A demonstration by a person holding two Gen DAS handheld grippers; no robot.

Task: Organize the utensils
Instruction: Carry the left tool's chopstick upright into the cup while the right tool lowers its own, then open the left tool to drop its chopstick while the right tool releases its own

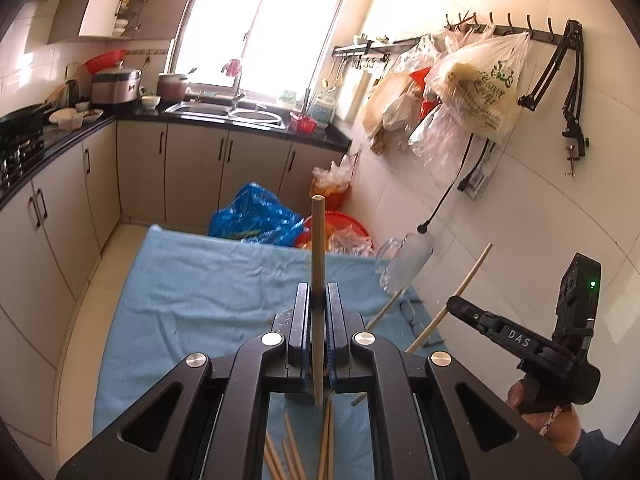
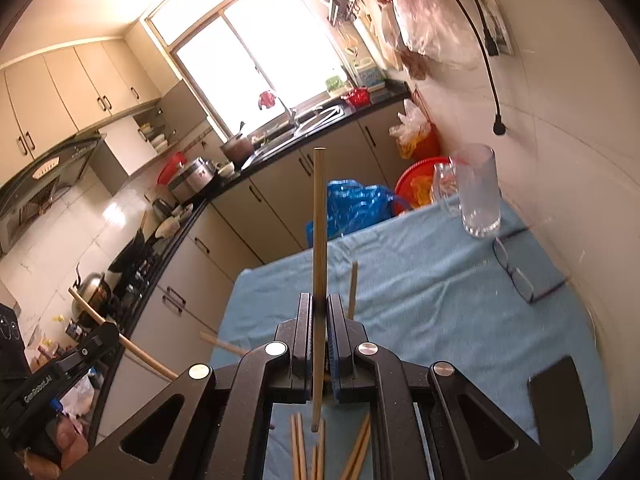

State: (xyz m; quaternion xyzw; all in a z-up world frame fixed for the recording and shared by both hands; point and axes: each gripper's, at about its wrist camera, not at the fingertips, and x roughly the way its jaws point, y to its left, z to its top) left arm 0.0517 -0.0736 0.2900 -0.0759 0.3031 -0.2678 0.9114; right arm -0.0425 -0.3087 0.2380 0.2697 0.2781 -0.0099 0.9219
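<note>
My left gripper [image 1: 319,300] is shut on a wooden chopstick [image 1: 318,248] that sticks up and forward above the blue cloth [image 1: 200,292]. My right gripper [image 2: 319,308] is shut on another chopstick [image 2: 319,216]; it shows at the right of the left wrist view [image 1: 450,304], holding its chopstick [image 1: 468,280] tilted. Several loose chopsticks [image 1: 292,452] lie on the cloth below the grippers, also in the right wrist view [image 2: 304,448]. A clear glass mug [image 2: 476,192] stands at the cloth's far right corner [image 1: 404,260].
Eyeglasses [image 2: 516,272] lie on the cloth near the mug. A dark flat object [image 2: 560,400] lies at the right. A white tiled wall [image 1: 540,208] borders the right side. Blue bag [image 1: 256,216] and red basins [image 1: 340,228] sit beyond the table. Kitchen cabinets [image 1: 60,216] run along the left.
</note>
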